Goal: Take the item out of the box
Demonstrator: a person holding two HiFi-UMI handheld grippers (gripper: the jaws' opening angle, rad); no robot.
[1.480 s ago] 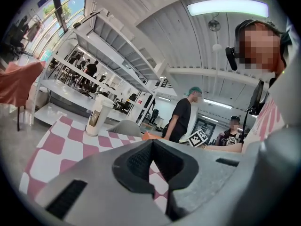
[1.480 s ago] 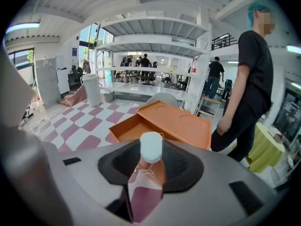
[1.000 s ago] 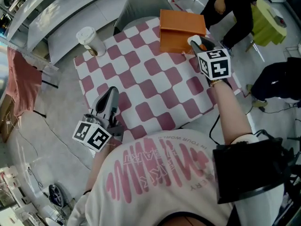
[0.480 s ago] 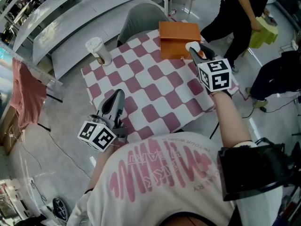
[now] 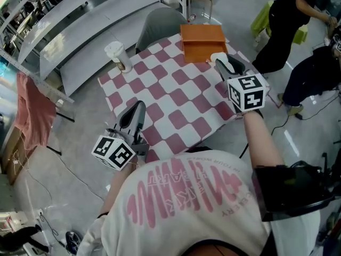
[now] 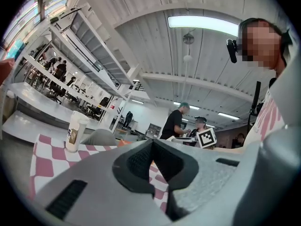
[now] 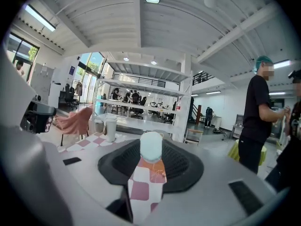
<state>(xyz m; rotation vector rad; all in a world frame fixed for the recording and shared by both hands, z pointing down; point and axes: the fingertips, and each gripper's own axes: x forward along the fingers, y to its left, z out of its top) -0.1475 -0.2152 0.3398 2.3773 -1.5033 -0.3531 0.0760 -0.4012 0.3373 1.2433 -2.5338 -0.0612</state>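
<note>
The orange box sits at the far edge of the red-and-white checkered table. My right gripper hovers over the table's right side, just short of the box, shut on a small white rounded item. In the right gripper view that item sits between the tips of the right gripper, with the orange box behind it. My left gripper is above the table's near left corner, jaws together and empty. The left gripper view shows the left gripper pointing level across the table.
A paper cup with a lid stands at the table's far left; the same cup shows in the left gripper view. A grey chair is behind the table. A person in black stands at the far right. Pink cloth hangs at the left.
My right gripper has drawn back from the box toward me and risen, with the white item still in it. The left gripper has lifted a little over the near corner.
</note>
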